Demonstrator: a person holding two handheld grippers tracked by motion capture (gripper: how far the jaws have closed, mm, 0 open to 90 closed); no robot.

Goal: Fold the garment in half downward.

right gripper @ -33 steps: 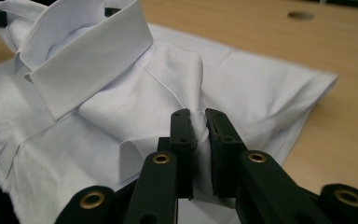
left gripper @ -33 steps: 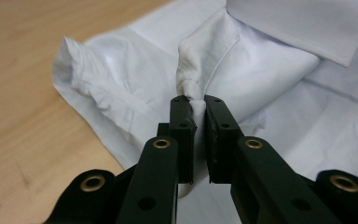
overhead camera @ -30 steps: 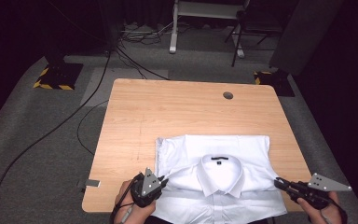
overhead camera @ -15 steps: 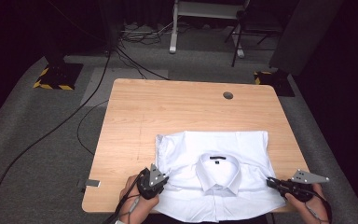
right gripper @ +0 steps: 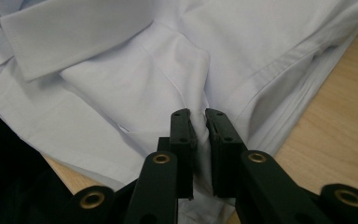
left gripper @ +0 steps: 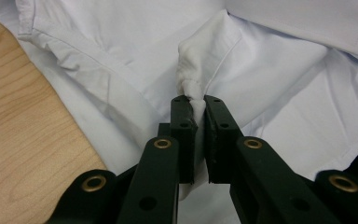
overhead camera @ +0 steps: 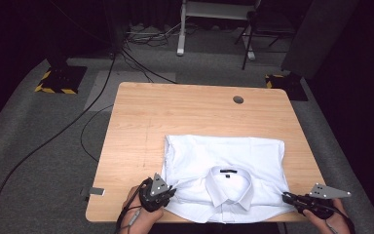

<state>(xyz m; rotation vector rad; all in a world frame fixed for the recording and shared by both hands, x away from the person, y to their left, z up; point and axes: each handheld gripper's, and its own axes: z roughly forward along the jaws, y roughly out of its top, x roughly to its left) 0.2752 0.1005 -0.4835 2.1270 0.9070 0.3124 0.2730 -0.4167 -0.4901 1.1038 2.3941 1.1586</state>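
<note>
A folded white shirt (overhead camera: 224,180) lies in the lower middle of the frame, on the worktop (overhead camera: 175,117). The left tool (overhead camera: 168,193) and right tool (overhead camera: 286,197) each pinch a fold of it at its near corners

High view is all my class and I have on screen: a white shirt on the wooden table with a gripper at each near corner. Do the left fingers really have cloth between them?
Observer: Yes. In the left gripper view the left gripper is shut on a bunched fold of the white shirt.
Operator: And the right one?
Observer: The right gripper is also shut on the shirt, pinching a flatter pleat.
Operator: What lies beyond that pinch?
Observer: The collar lies past it at upper left, and bare table shows at the right.
</note>
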